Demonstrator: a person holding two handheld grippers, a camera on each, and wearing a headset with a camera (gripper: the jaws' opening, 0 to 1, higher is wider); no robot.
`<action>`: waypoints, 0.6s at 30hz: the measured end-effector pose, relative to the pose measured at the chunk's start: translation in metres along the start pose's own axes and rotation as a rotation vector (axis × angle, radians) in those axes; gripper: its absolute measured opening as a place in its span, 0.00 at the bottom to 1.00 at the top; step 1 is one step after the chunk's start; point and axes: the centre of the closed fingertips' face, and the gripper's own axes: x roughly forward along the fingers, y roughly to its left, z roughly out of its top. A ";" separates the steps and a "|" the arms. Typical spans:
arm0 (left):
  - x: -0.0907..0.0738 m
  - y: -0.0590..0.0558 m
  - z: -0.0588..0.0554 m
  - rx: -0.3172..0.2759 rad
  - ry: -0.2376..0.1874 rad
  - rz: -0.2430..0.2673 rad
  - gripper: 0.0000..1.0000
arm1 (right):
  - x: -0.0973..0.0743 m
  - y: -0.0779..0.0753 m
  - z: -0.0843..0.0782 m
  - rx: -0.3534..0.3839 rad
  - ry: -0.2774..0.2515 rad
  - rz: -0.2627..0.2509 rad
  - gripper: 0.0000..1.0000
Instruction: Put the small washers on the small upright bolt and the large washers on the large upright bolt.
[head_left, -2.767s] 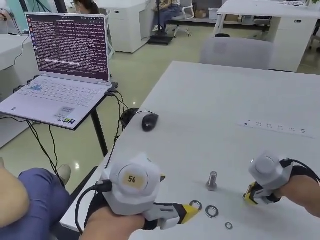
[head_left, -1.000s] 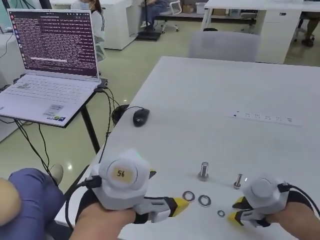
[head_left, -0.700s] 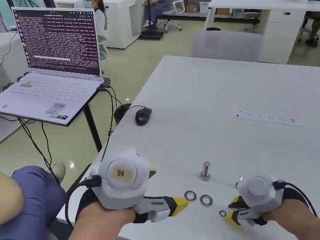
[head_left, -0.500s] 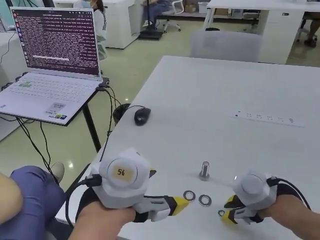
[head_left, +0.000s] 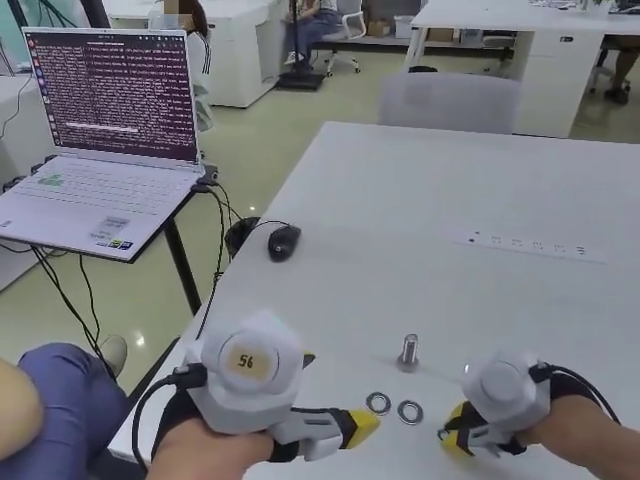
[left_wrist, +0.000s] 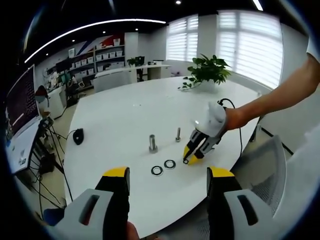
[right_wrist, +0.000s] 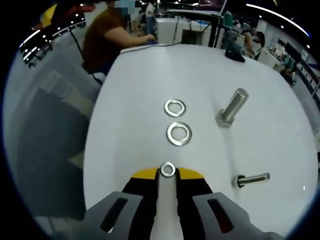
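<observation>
At the table's (head_left: 420, 200) near edge, the right gripper (right_wrist: 167, 176) pinches the small washer (right_wrist: 167, 169) lying flat just short of two large washers (right_wrist: 179, 133), so pick-up is in hand and next probably comes a lift and threading over the small bolt (right_wrist: 252, 179); the left gripper (left_wrist: 167, 175) gapes, empty.

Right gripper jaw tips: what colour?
Yellow. Clearest in the right gripper view, where the right gripper pinches a small washer between them.
</observation>
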 end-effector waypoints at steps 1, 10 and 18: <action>0.000 0.000 0.001 0.000 -0.003 0.001 0.62 | 0.000 0.000 0.000 0.000 0.002 0.003 0.15; -0.001 0.003 0.004 0.009 -0.008 0.007 0.62 | 0.000 0.003 -0.001 -0.165 0.116 0.069 0.17; -0.003 0.004 0.002 -0.002 -0.012 0.016 0.62 | 0.001 0.006 -0.001 -0.239 0.146 0.093 0.15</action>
